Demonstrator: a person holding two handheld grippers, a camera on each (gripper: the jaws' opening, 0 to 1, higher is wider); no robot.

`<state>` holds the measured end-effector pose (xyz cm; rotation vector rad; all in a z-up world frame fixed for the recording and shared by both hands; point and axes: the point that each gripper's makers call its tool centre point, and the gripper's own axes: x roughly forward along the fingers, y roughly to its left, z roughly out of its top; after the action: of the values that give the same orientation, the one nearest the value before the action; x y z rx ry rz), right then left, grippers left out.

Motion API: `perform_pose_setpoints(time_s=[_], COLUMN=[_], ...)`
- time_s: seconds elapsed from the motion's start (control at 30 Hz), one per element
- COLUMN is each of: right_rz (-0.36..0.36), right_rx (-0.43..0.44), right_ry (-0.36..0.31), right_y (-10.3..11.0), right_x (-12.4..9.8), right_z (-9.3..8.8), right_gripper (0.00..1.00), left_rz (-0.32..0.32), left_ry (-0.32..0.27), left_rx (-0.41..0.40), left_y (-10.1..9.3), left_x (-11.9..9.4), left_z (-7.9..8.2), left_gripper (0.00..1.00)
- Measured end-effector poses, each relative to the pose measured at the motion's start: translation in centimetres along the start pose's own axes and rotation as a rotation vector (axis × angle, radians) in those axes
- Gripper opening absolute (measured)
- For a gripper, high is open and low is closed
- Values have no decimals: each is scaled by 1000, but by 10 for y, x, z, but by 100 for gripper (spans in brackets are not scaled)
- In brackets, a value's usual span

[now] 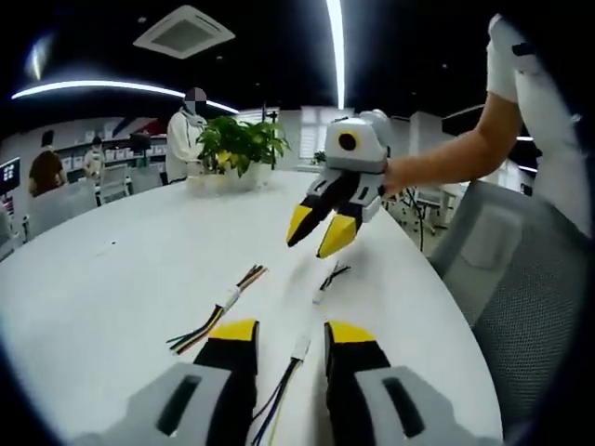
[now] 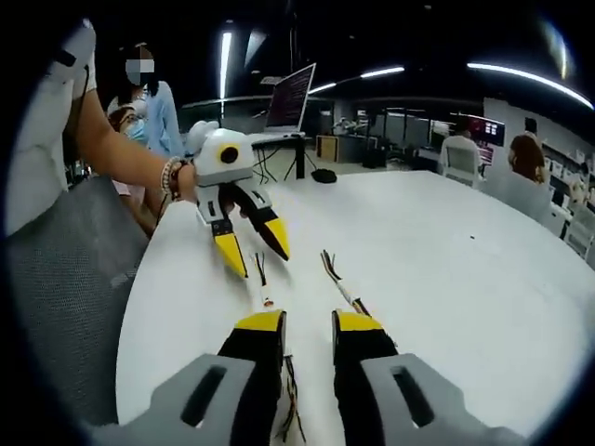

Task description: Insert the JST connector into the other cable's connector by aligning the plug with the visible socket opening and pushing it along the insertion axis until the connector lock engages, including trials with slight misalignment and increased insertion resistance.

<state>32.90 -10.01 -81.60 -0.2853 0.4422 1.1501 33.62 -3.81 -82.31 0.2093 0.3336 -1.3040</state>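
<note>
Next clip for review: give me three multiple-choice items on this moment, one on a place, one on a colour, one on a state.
1. Where do the cables lie?
A. on the white table
B. on the grey chair
C. in the plant pot

2. What colour are the gripper tips?
A. red
B. yellow
C. green

3. How are the two grippers?
A. both open, holding nothing
B. both shut on cables
C. one shut on a plug

Answers:
1 A, since the cables rest on the white table.
2 B, as the right gripper shows yellow tips, and so does the left gripper.
3 A, because each pair of jaws stands apart with a cable lying untouched between or beside them.
</note>
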Motion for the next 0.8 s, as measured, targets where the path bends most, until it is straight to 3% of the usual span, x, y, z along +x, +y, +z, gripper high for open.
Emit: perform_pose_setpoints(time_s=[0.23, 0.47, 0.8], right_rz=[35, 44, 42], right_rx=[-14, -32, -67], right_ry=[62, 71, 76], right_y=[11, 12, 12], right_x=[6, 10, 14], right_z=[-23, -32, -36], right_gripper=[16, 15, 12], left_rz=[1, -13, -24], left_ry=[38, 45, 38], left_rx=[18, 7, 10], left_y=[-1, -4, -6], left_x=[6, 10, 10], left_z=[-14, -24, -26], left_gripper=[21, 20, 13])
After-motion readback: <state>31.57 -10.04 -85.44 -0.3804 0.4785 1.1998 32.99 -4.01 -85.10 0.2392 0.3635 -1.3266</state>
